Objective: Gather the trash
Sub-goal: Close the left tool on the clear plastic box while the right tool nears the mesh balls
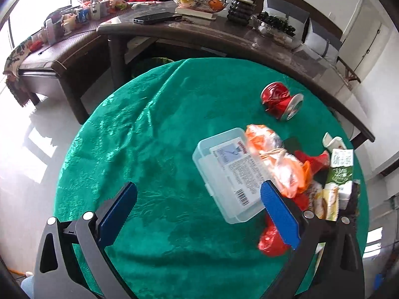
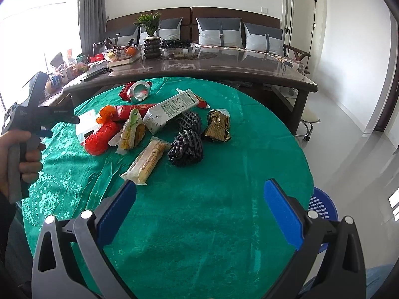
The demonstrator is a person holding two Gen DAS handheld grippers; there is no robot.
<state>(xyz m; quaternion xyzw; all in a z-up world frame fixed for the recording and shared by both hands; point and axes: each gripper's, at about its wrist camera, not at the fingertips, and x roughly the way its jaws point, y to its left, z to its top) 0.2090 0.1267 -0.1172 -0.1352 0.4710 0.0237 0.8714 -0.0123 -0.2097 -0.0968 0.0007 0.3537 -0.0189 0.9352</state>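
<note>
Tongs: your left tongs (image 1: 198, 210) and right tongs (image 2: 199, 208) gape empty above crinkly wrappers (image 2: 147, 162) on the round green-clothed table (image 2: 199, 236).

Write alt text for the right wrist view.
The open right gripper hovers over a round table with a green cloth, empty. Beyond it lies a trash pile: a crushed red can, a milk carton, snack wrappers and black foam netting. At left, a hand holds the left gripper.

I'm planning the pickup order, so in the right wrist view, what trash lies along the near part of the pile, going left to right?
Red plastic bag → yellow-green snack packet → long biscuit wrapper → black foam netting → gold foil wrapper.
</note>
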